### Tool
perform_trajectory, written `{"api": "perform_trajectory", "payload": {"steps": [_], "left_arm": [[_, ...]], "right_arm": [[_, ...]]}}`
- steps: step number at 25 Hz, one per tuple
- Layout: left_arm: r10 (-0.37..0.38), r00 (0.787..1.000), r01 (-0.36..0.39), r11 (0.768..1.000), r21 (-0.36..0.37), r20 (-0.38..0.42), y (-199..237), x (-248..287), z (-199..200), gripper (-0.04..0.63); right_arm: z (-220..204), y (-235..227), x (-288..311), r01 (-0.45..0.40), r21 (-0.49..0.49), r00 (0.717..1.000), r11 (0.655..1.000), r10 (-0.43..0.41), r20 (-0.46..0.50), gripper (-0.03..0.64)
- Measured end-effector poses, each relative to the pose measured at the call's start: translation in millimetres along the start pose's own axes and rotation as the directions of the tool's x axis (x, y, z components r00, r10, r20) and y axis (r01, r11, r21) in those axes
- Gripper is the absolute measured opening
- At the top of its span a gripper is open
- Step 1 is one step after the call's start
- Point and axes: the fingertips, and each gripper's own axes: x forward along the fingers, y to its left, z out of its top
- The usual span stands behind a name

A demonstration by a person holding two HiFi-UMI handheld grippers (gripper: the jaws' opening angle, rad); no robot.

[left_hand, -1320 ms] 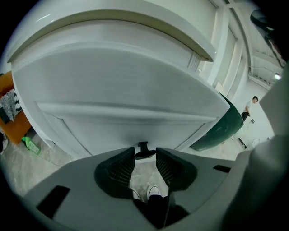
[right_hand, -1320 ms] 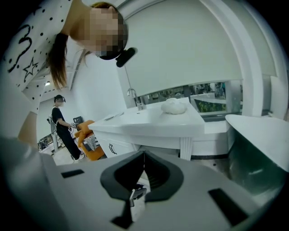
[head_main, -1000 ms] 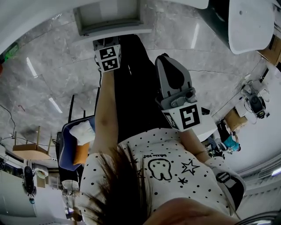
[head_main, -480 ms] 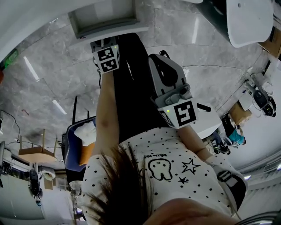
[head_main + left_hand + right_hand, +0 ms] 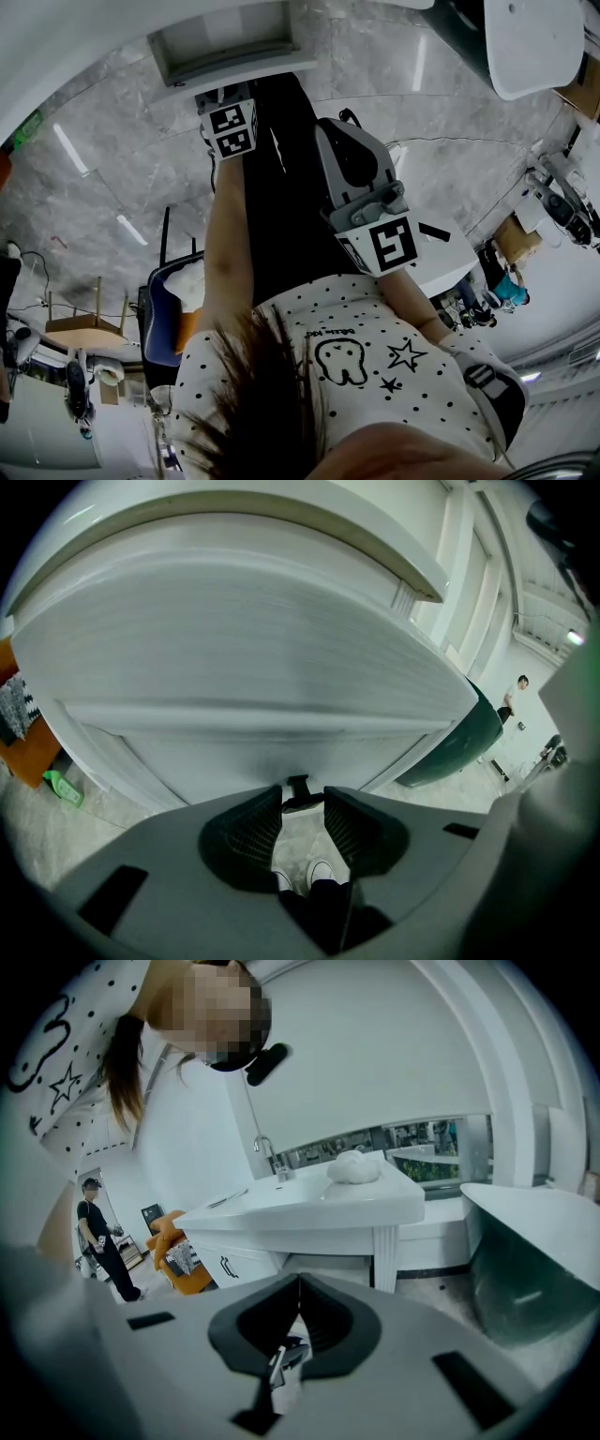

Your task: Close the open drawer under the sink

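A: Closest in, the left gripper (image 5: 302,803): jaws parted a little, nothing clamped. Through the gap you see the person's shoes (image 5: 322,869) and the floor (image 5: 292,836). The right gripper (image 5: 299,1290) is clenched on nothing, held back over the legs (image 5: 272,187).

B: Is that a small dark pull (image 5: 298,786) right at the left tips?

A: Looks like one, though I can't tell if it's touching. Behind it the white drawer front (image 5: 272,667) fills the view, with the countertop (image 5: 281,522) above. From the head view the drawer (image 5: 225,42) stands pulled out, open, just beyond that gripper.

B: So how should it finish?

A: I'd push rather than grab. Keep the tips square on the middle of the front, drive straight in and steady, and ease off before it seats so it doesn't bounce.

B: Any change from a second ago?

A: Little. The drawer looks just as far out and the left gripper sits at the same edge. The right one has drifted slightly inward toward the legs.
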Motion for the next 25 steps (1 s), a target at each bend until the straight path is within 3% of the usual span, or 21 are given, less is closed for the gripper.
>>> {"api": "perform_trajectory", "payload": {"steps": [25], "left_arm": [[0.001, 0.999, 0.0, 1.0, -0.021, 0.032, 4, 15, 26, 0.143]], "right_arm": [[-5, -2, 13, -0.001, 0.012, 1.0, 1.0, 0.002, -0.03, 0.014]]}}
